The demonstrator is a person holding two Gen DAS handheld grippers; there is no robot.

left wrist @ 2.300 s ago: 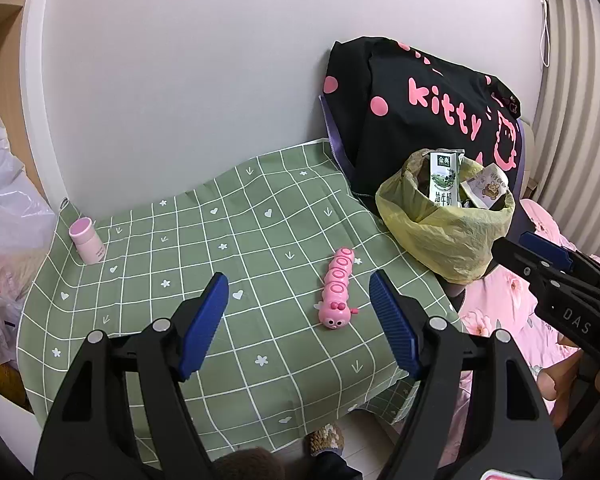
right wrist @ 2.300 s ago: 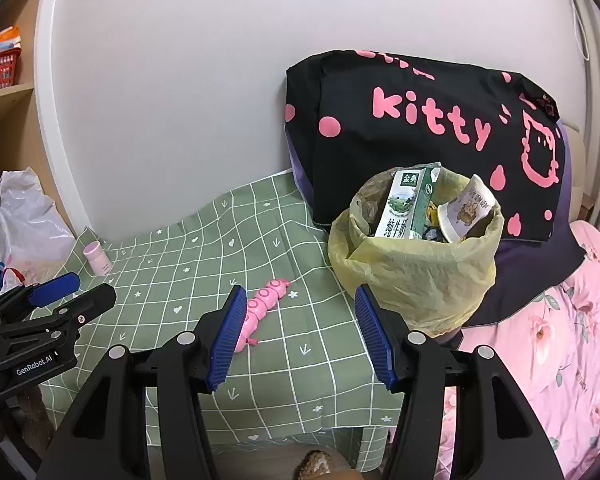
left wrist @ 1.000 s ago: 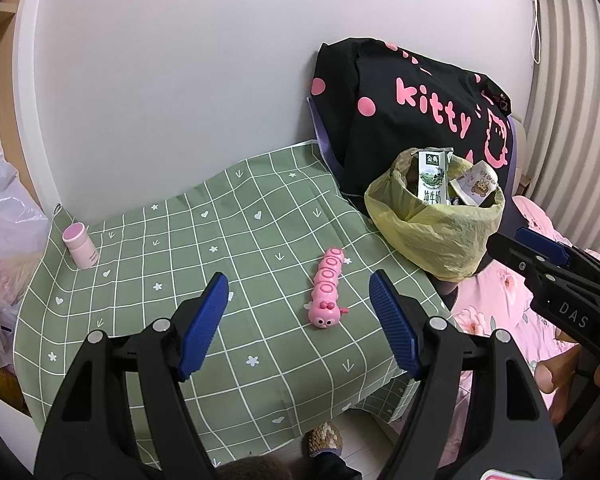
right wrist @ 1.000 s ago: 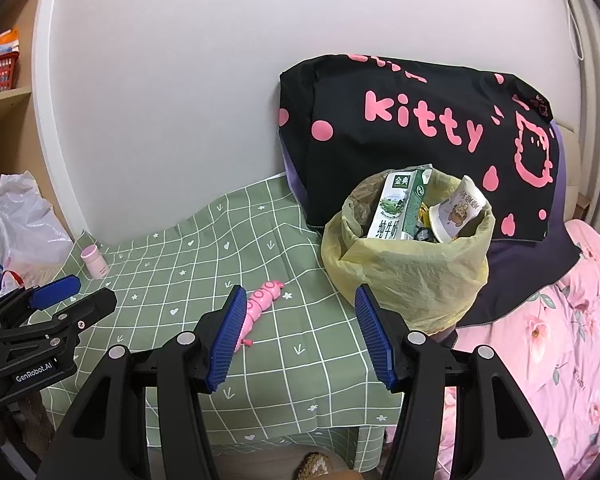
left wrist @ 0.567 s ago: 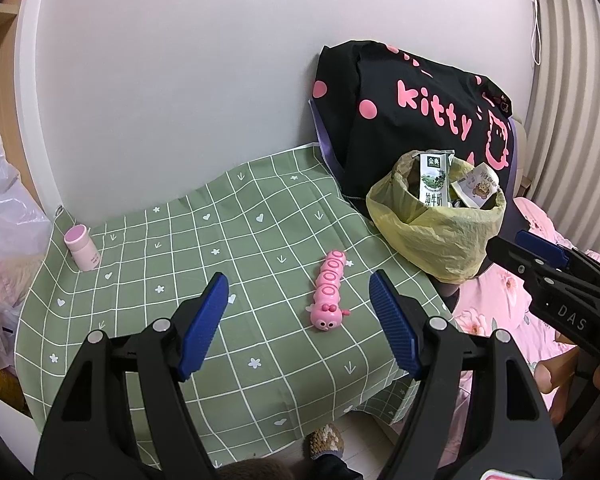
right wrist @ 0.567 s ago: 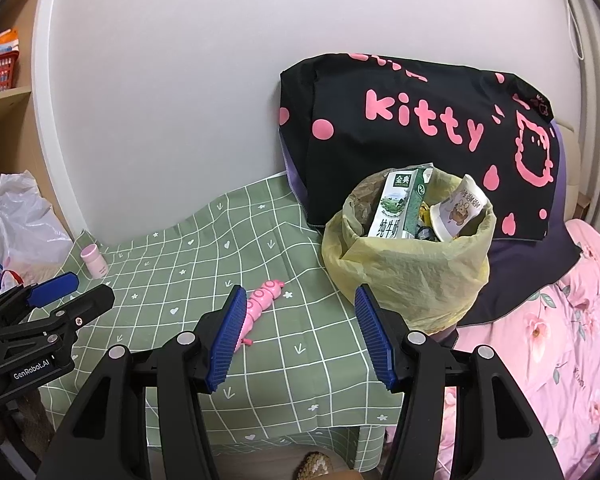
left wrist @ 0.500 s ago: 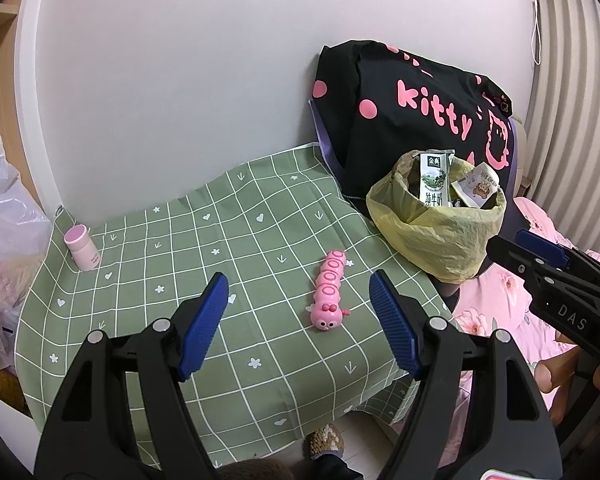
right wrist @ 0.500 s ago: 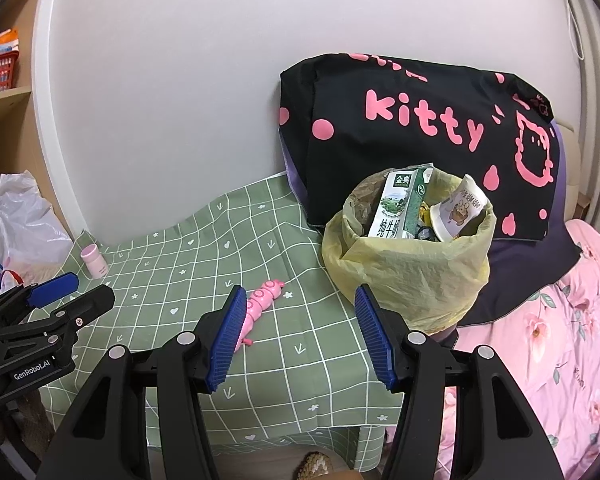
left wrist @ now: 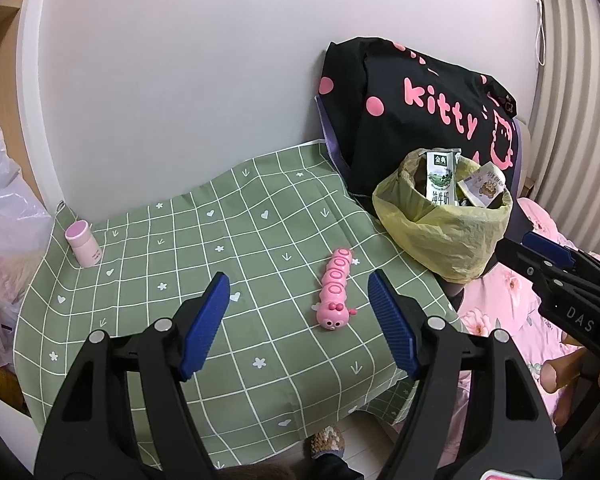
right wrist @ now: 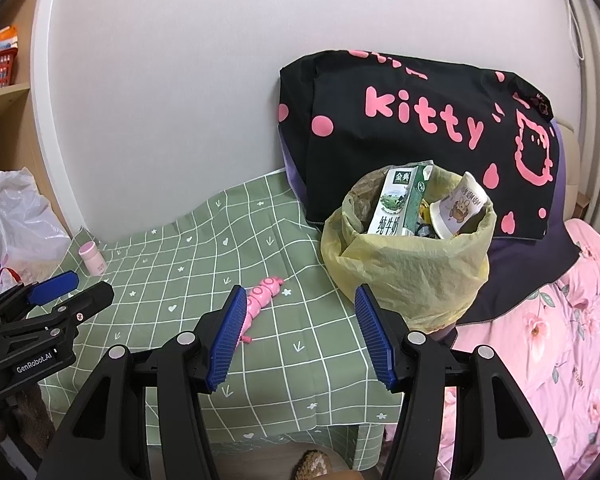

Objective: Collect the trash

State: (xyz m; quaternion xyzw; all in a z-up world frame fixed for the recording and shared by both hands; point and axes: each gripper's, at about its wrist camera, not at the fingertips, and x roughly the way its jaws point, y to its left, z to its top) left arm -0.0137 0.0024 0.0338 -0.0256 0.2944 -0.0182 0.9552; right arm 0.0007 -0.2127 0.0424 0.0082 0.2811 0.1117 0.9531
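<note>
Trash bag (right wrist: 408, 264), yellow, sits right of centre in the right wrist view, at the right edge of the green cloth (left wrist: 204, 248); a carton (right wrist: 398, 206) and a cup (right wrist: 458, 206) stand in its mouth; left gripper (left wrist: 298, 322) at lower centre, fingers spread, holding nothing; right gripper (right wrist: 300, 338) likewise spread and empty; pink toy (left wrist: 336, 294) lies mid-cloth; pink bottle (left wrist: 83, 243) upright at the cloth's far left corner.
</note>
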